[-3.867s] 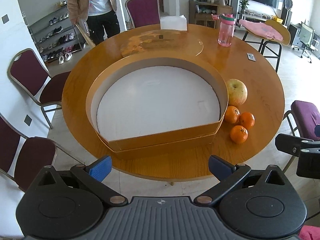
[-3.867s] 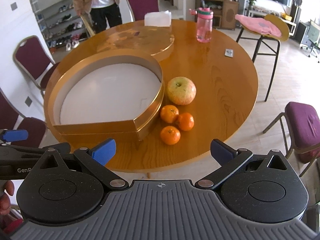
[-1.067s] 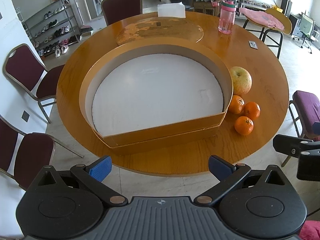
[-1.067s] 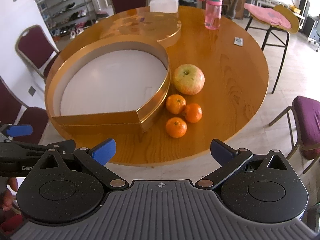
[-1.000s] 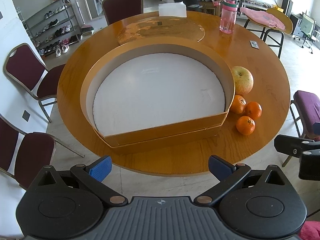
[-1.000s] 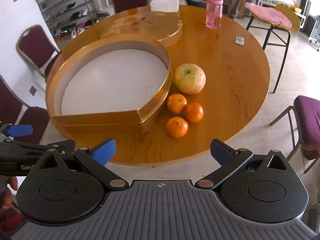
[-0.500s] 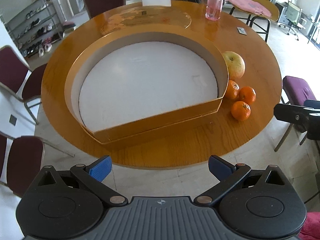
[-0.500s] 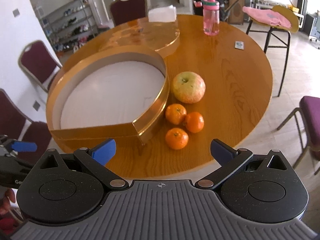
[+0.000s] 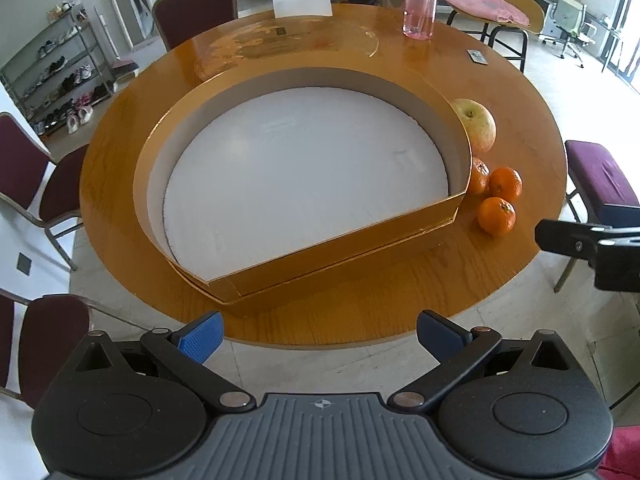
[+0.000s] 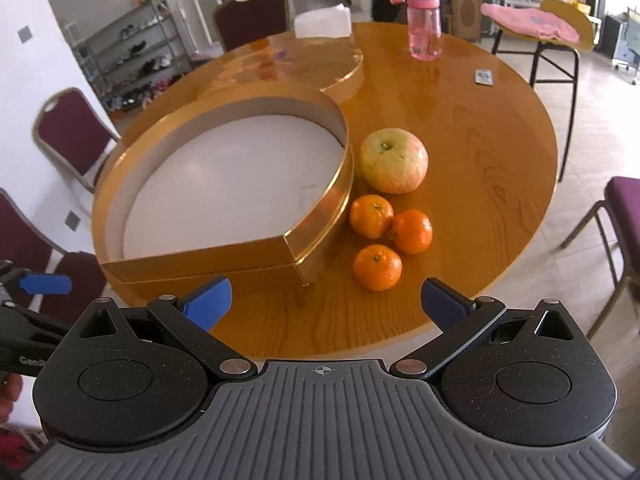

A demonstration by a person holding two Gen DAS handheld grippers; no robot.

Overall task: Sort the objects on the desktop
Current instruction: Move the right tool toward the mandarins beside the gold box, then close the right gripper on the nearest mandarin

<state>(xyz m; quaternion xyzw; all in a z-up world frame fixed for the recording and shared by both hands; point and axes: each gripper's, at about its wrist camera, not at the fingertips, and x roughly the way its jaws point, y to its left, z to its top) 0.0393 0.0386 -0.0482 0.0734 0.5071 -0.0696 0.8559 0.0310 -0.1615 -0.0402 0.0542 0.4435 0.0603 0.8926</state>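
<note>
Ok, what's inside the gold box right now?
Nothing: the gold box shows only its bare white liner. The apple and three oranges sit outside on the table. What lies under the liner is hidden.

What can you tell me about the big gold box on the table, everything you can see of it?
The gold box is a large, shallow, open container, rounded at the back with one straight front wall, seemingly shiny gold card with plain pale inner walls. A white liner covers its floor; nothing lies inside. It sits flat on the round wooden table. An orange sits close against its right wall; whether they touch is unclear.
</note>
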